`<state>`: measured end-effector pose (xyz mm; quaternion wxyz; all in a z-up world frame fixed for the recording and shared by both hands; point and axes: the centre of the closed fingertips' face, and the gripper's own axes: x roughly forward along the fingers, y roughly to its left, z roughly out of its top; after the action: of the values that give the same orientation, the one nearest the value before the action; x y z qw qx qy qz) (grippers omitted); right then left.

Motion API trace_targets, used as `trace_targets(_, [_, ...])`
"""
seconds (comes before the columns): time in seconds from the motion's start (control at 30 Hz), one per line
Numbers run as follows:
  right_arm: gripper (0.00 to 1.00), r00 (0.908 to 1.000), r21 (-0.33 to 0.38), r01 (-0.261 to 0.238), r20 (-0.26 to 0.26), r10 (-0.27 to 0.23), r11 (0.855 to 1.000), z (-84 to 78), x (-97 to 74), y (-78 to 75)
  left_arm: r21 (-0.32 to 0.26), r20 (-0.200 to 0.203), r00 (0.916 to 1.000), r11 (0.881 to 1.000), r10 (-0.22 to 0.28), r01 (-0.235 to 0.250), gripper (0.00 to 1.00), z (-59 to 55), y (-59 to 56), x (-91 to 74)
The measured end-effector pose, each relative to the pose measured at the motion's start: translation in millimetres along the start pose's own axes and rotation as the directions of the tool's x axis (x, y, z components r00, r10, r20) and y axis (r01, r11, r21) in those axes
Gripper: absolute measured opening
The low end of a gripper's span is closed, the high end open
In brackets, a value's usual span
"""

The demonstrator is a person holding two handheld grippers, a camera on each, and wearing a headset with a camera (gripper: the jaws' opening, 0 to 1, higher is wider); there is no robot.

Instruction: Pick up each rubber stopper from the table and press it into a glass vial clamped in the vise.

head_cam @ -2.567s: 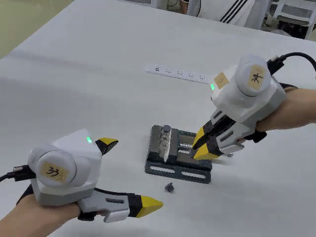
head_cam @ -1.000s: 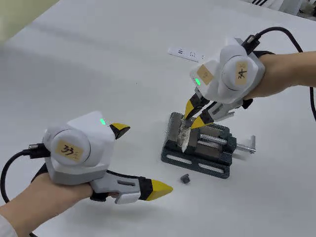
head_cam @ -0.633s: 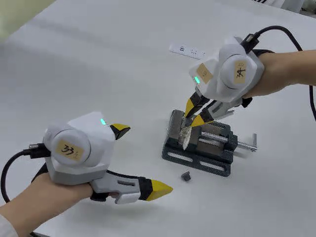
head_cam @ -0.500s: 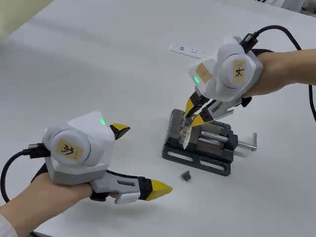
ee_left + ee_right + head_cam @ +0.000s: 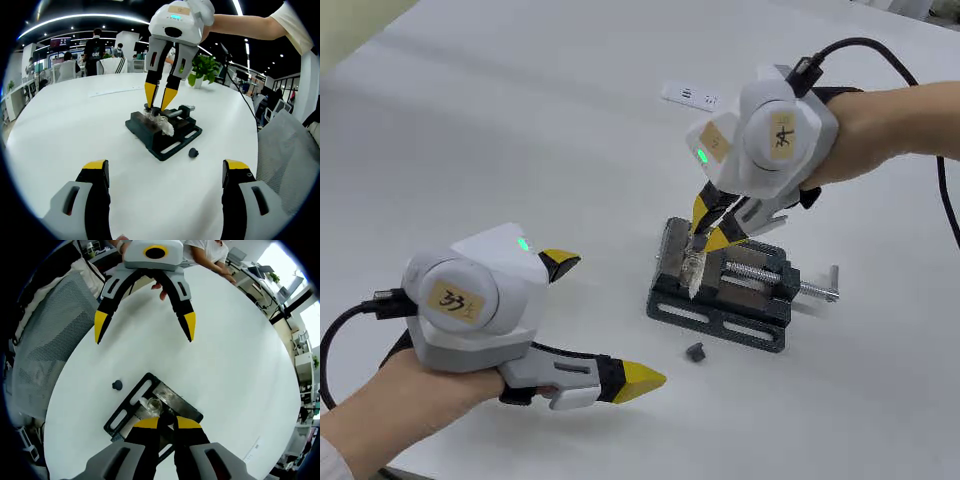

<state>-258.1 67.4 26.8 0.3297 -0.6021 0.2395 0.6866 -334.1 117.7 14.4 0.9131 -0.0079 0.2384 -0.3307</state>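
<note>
A black vise (image 5: pixel 720 300) (image 5: pixel 160 132) (image 5: pixel 130 415) on the white table clamps clear glass vials (image 5: pixel 692 270) (image 5: pixel 159 120) (image 5: pixel 150 405). My right gripper (image 5: pixel 710 228) (image 5: pixel 160 95) (image 5: pixel 166 422) points down over them, jaws nearly together, its tips at a dark stopper (image 5: pixel 148 106) seated on one vial. A loose dark rubber stopper (image 5: pixel 695 351) (image 5: pixel 193 152) (image 5: pixel 117 385) lies on the table just in front of the vise. My left gripper (image 5: pixel 605 320) (image 5: pixel 165 167) (image 5: pixel 145 325) hovers wide open to the left of the vise, holding nothing.
A white power strip (image 5: pixel 690 97) (image 5: pixel 110 91) lies beyond the vise. The vise screw handle (image 5: pixel 820 290) sticks out to the right. A black cable (image 5: pixel 880 50) trails from the right gripper. Chairs and people are around the table's far side.
The right gripper has gone from the right side of the vise to above the vial and has barely shifted in the last second. The left gripper has stayed put.
</note>
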Motion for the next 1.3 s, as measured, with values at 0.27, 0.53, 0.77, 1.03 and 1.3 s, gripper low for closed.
trace_targets(0.27, [0.04, 1.0, 0.109, 0.001, 0.005, -0.001, 0.994, -0.3, -0.6, -1.9, -0.001, 0.003, 1.0, 1.0, 0.004, -0.004, 0.93, 1.4, 0.0, 0.6])
trace_targets(0.53, [0.04, 0.9997, 0.194, 0.026, -0.004, -0.025, 0.981, -0.9, -0.6, -2.9, -0.001, 0.006, 1.0, 1.0, 0.002, -0.002, 0.93, 3.1, -3.1, 1.9])
trace_targets(0.77, [0.04, 0.998, 0.164, 0.045, 0.035, -0.051, 0.985, -1.7, -1.3, -1.6, -0.006, 0.007, 1.0, 1.0, 0.002, -0.002, 0.93, 2.9, -3.8, 1.1])
trace_targets(1.03, [0.04, 0.9963, 0.156, 0.046, 0.065, -0.057, 0.987, -0.5, -0.6, -2.3, -0.009, 0.005, 1.0, 1.0, 0.005, -0.005, 0.92, 3.1, -4.3, 0.1])
trace_targets(1.3, [0.06, 0.9961, 0.128, 0.052, 0.064, -0.061, 0.99, -0.2, -1.6, -1.1, -0.008, 0.006, 1.0, 1.0, 0.003, -0.003, 0.92, 4.2, -3.5, 0.4])
